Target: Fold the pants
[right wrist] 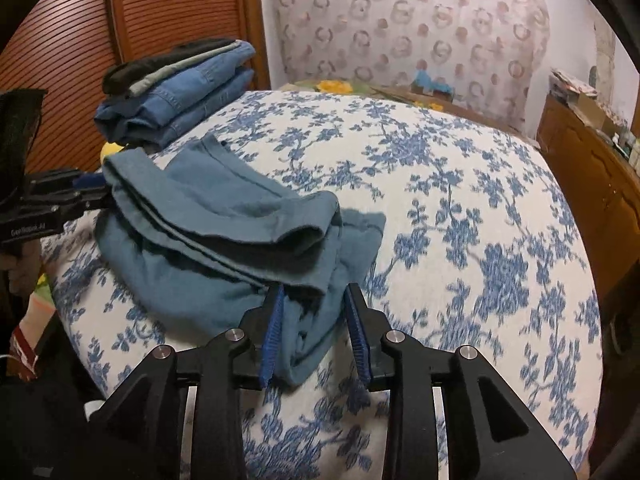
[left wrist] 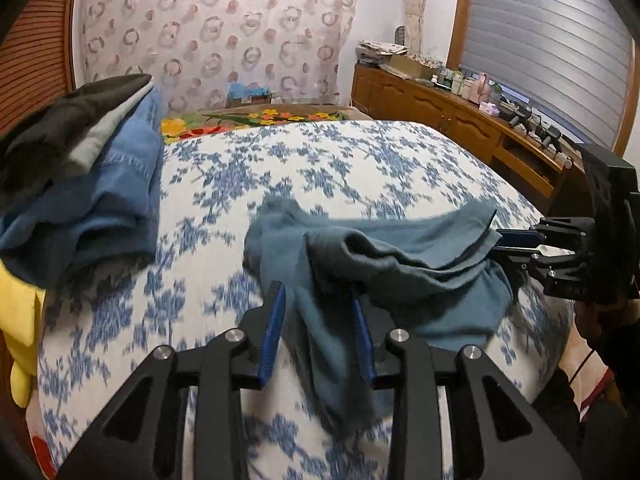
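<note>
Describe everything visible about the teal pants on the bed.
The teal pants are soft, matte, knit-looking cloth, loosely folded over on themselves in rumpled layers, a hem or cuff opening showing on top. They lie on the blue floral bedspread. Cloth sits between the open jaws of the left gripper and the right gripper, at opposite ends.

Lighting: dim, warm, even indoor light; soft shadow beneath the pants [right wrist: 224, 240]. Quality: heavy fisheye bending with black corners; motion smear across the bedspread [left wrist: 360, 160] print, strongest near the lower edges; no glare.
</note>
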The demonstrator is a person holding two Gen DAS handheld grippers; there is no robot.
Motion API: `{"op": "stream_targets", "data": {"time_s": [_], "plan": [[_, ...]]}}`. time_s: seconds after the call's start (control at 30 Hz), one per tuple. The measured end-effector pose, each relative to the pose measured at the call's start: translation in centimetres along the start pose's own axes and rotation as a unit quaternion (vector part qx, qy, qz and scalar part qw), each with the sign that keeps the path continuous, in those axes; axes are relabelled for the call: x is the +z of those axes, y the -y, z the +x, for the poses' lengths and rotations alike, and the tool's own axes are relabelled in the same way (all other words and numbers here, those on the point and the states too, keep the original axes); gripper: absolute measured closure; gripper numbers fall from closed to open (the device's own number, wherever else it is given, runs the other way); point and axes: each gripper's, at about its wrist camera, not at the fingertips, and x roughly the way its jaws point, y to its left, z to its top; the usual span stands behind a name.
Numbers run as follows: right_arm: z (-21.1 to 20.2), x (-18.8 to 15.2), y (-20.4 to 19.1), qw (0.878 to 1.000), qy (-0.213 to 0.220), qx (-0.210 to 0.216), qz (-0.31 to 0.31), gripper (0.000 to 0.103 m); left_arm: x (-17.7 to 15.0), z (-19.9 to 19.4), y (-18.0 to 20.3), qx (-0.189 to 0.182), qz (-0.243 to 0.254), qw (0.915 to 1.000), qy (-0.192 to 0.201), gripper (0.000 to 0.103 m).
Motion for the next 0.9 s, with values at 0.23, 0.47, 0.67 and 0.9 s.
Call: {"op": "stream_targets", "data": {"time_s": [0.23, 0.47, 0.67, 0.9], "plan": [[-1.0, 1.9, 1.5, 0.999, 0.027, -0.009, 0.019, 0.072, 1.1, 2.6, -1.4, 0.0, -0.027, 0.9995, -0.015, 0.072], [-3.0, 1.6, 2.2, 0.998, 0.047, 0.007, 0.031, 0.068, 0.8, 3.4, -2.1, 0.009, -0.043, 0.9989, -0.015, 0.071], [-1.6, 1.6, 1.4, 1.0, 0.025, 0.008, 0.006, 0.068, 0.4, 3.7, -2.5, 0.002, -0.054, 0.9983, -0.023, 0.071], [1.6, 3.2, 1.3, 1.0, -0.003, 0.026, -0.015, 0.068, 0.2, 4.0, -2.7, -0.004, -0.062, 0.9976, -0.03, 0.071]]}}
